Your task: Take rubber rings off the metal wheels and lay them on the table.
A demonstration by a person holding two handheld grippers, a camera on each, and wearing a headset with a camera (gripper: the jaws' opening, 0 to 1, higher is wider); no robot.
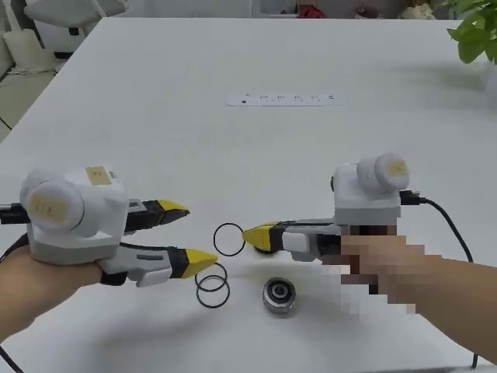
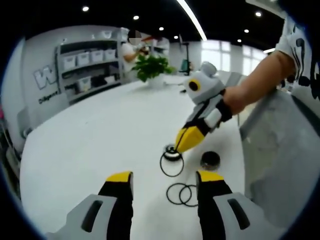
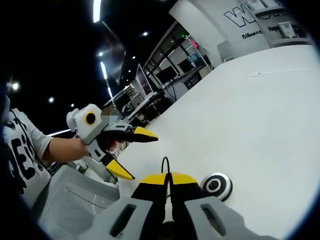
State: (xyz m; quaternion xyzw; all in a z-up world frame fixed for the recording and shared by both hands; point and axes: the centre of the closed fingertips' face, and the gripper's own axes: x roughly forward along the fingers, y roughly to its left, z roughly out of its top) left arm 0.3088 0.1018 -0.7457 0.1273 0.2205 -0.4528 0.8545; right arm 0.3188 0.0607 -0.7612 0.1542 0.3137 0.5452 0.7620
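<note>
The right claw [image 1: 248, 235] pinches a rubber ring [image 1: 229, 239] just beyond the metal wheel [image 1: 279, 295] while the left claw [image 1: 201, 233] hangs spread, two more rings [image 1: 211, 286] flat on the bench [image 1: 272, 148] just left of it; light and limp, each likely suits an edge nip.

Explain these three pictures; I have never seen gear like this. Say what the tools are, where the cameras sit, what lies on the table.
No robot: one person works two hand-held two-jaw grippers. The wide picture is from a camera on the person's head, looking down at the white table. The round pictures are from cameras on the grippers, looking along their jaws. The left gripper is open and empty. The right gripper is shut on a thin rubber ring. Two more rings lie overlapping on the table, a metal wheel beside them. A power strip lies farther back.
</note>
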